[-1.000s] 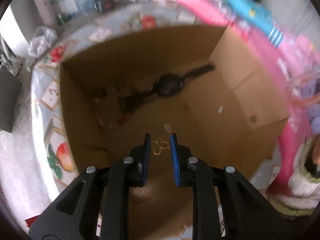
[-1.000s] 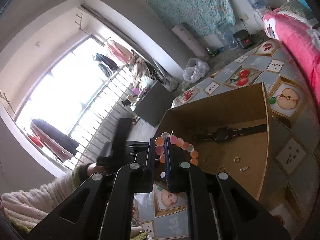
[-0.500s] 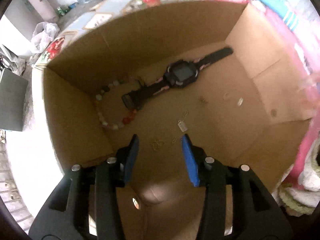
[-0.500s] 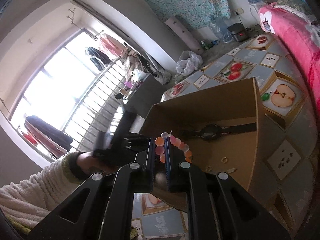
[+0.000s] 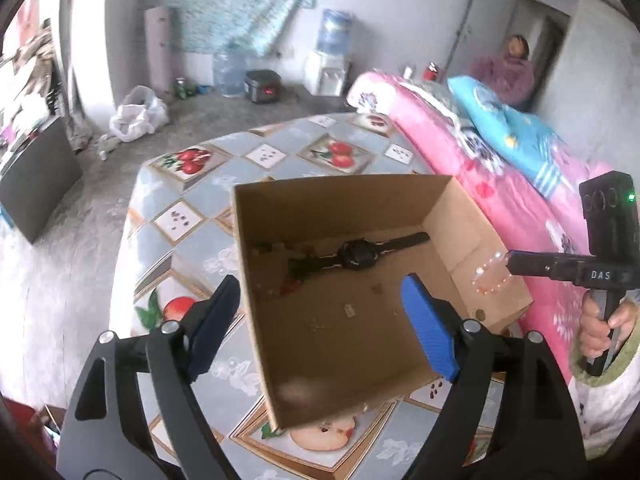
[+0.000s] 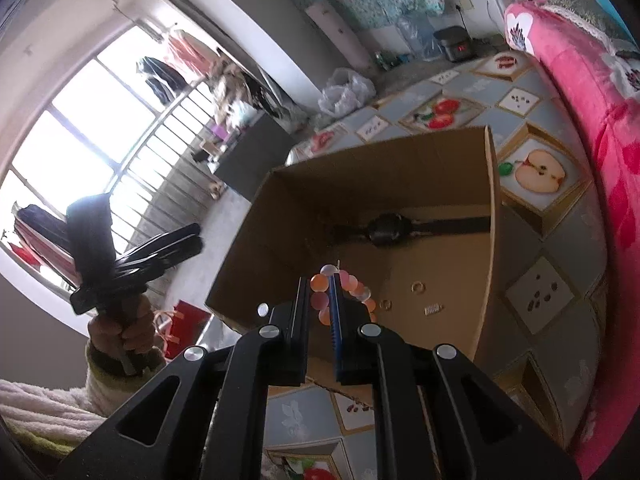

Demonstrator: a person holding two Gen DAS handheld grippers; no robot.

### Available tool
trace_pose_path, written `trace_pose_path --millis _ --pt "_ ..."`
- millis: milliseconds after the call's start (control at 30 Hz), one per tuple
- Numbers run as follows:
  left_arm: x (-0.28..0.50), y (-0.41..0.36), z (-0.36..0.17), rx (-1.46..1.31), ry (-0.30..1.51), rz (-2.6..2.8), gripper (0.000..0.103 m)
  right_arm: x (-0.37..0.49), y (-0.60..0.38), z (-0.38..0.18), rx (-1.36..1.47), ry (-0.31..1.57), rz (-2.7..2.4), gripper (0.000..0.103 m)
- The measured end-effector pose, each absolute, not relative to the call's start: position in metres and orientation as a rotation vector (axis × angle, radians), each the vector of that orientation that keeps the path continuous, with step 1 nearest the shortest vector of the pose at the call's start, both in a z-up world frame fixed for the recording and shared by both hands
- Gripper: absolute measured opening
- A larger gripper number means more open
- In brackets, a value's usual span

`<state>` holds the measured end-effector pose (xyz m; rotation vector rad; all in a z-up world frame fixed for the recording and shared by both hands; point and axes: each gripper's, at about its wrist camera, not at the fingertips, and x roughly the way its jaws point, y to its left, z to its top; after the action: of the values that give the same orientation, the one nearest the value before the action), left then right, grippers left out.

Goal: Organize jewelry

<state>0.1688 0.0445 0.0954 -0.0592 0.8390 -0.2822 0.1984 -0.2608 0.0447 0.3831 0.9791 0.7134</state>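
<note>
An open cardboard box [image 5: 280, 340] [image 6: 440, 160] stands on a table with a fruit-print cloth [image 5: 180, 216]. Inside lie a black watch [image 5: 358, 256] [image 6: 390, 230], a dark bead bracelet [image 5: 276, 248], small rings [image 6: 418, 287] and a small clasp [image 5: 350, 311]. My left gripper [image 5: 320, 316] is open and empty, raised above the box's near side. My right gripper [image 6: 320, 300] is shut on a pink-orange bead bracelet [image 6: 352, 286] above the box; in the left wrist view the bracelet [image 5: 490, 276] hangs over the box's right wall.
A pink bed [image 5: 500, 184] with a blue pillow [image 5: 512, 132] runs along the table's right side. Water bottles [image 5: 230, 74], a rice cooker [image 5: 262, 86] and a white bag [image 5: 138, 114] stand on the floor beyond. A window with railings [image 6: 100, 140] is at the left.
My left gripper has opened wide, released the small gold piece into the box and pulled up and back out of it. My right gripper holds the bead bracelet and has moved closer over the box.
</note>
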Motion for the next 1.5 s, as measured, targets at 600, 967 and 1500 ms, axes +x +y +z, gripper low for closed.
trace_pose_path --millis 600,967,1500 --pt "0.147 0.093 0.053 -0.169 0.826 -0.196 0.084 0.205 -0.189 0.0 0.13 1.235 0.625 0.011" --pt "0.149 0.094 0.039 -0.232 0.849 -0.237 0.084 0.158 -0.258 0.063 0.172 0.907 0.363 0.035" --pt "0.168 0.075 0.009 -0.29 0.945 -0.257 0.084 0.163 -0.311 -0.007 0.453 0.995 0.221 0.046"
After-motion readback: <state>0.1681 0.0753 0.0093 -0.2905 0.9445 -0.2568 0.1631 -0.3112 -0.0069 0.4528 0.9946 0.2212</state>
